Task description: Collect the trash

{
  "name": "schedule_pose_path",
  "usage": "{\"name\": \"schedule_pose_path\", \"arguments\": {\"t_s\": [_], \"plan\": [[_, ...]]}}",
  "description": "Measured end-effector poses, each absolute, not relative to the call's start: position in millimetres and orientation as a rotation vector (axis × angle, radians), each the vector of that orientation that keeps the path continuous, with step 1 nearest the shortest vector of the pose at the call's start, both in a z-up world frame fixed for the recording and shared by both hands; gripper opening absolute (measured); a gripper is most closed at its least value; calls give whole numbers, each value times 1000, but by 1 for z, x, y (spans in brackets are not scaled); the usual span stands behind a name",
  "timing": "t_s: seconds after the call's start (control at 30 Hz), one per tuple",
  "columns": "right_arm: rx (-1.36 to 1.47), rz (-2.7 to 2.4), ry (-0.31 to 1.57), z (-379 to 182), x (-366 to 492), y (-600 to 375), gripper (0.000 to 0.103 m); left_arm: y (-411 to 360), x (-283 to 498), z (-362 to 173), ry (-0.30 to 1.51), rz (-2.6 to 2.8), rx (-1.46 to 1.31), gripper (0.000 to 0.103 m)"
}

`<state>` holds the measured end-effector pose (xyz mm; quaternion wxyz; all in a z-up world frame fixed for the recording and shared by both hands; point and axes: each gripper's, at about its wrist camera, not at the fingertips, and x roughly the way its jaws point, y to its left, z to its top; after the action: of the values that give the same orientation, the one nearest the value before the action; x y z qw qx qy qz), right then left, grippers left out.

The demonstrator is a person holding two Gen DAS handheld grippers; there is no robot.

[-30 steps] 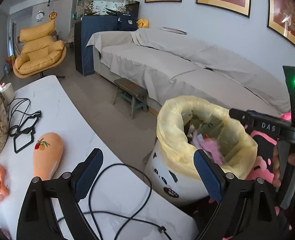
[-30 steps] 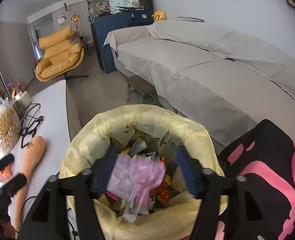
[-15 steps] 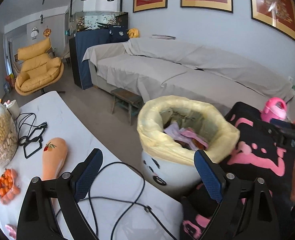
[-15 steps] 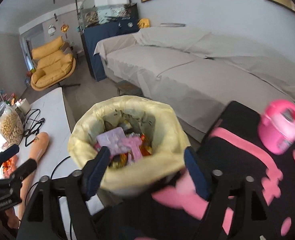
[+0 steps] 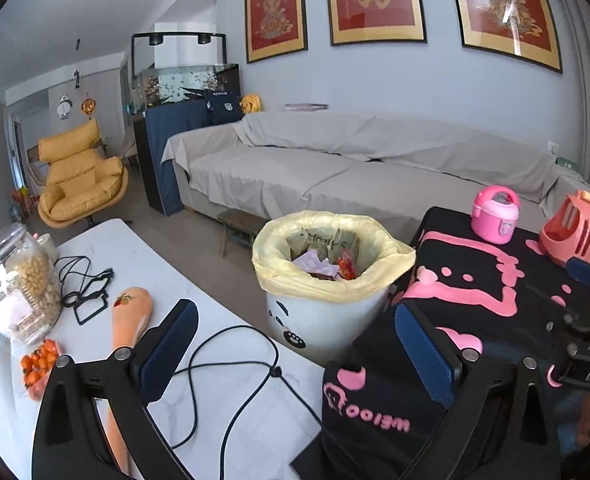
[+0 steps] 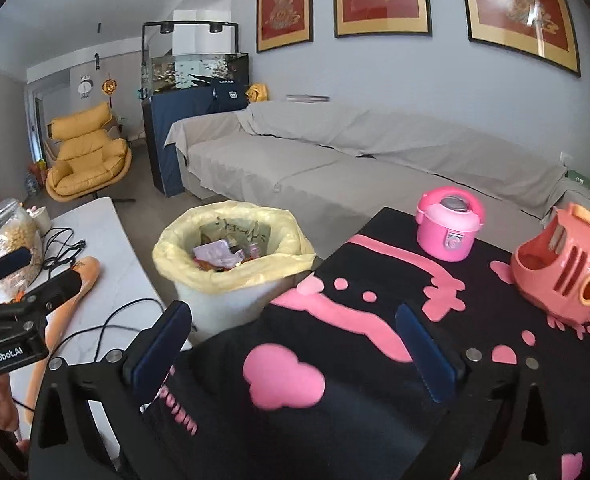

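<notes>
A living room with a white table [image 5: 231, 380]. The bin [image 5: 327, 268] sits beside it, trash inside. Both tongs, left [image 5: 295, 360] and right [image 6: 291, 352], are apart and empty. The cord [image 5: 231, 364] could snag them.

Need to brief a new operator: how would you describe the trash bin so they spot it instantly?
Find the gap between the white table and the black-and-pink cloth. The trash bin stands there: a white bucket with a panda face, the only container lined with a yellow bag.
</notes>
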<state>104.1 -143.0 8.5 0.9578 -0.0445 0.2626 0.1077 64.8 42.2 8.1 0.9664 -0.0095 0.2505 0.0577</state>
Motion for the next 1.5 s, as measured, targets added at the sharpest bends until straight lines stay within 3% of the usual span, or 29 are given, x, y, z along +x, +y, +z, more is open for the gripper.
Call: {"name": "schedule_pose_path", "arguments": {"t_s": [0.5,1.5], "plan": [[-61,185,471,25,48,-151,102,33,6,17,477,109,-14,102],[-54,179,489,20,44,-157,102,29,4,17,476,103,-17,102]]}}
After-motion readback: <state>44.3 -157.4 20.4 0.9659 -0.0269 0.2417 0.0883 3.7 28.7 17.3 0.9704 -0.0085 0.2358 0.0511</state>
